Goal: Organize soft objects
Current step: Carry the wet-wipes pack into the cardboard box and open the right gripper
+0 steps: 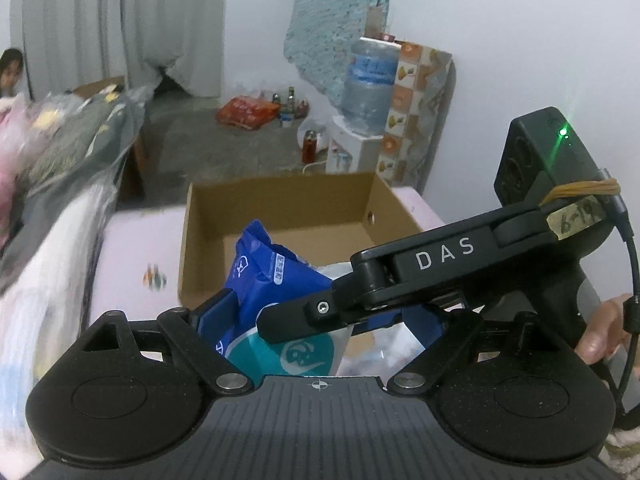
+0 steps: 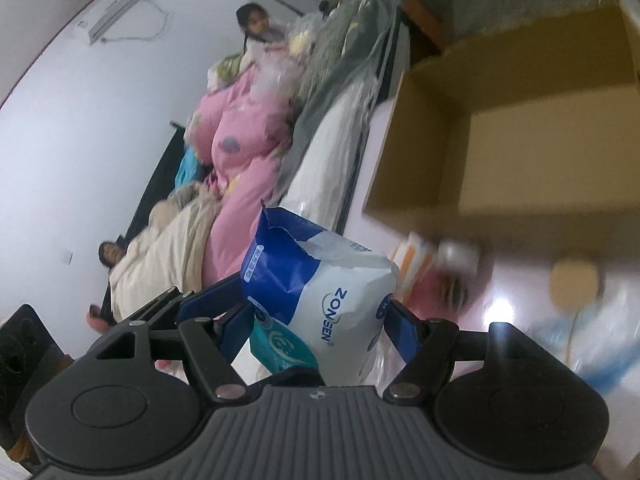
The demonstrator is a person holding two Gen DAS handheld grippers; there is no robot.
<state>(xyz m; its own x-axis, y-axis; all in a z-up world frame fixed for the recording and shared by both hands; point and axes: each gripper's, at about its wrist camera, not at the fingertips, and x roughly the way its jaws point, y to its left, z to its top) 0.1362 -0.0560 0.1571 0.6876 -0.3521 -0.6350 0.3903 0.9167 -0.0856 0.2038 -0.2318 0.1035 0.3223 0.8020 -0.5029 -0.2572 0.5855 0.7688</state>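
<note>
Beyond both grippers stood an open cardboard box (image 1: 280,208). The blue-and-white soft pack (image 2: 320,300) sat between the widely spread pads of the right gripper (image 2: 316,320) and of the left gripper (image 1: 320,320), both clamping it.

The right hand-held gripper (image 2: 316,316) has its blue pads pressed on both sides of a blue and white pack (image 2: 320,292) printed ZONSEN. An open cardboard box (image 2: 520,152) sits beyond it to the right on the pale pink surface (image 2: 516,304). To the left lie heaped bedding, a pink quilt (image 2: 244,152) and a cream blanket (image 2: 168,252)
</note>
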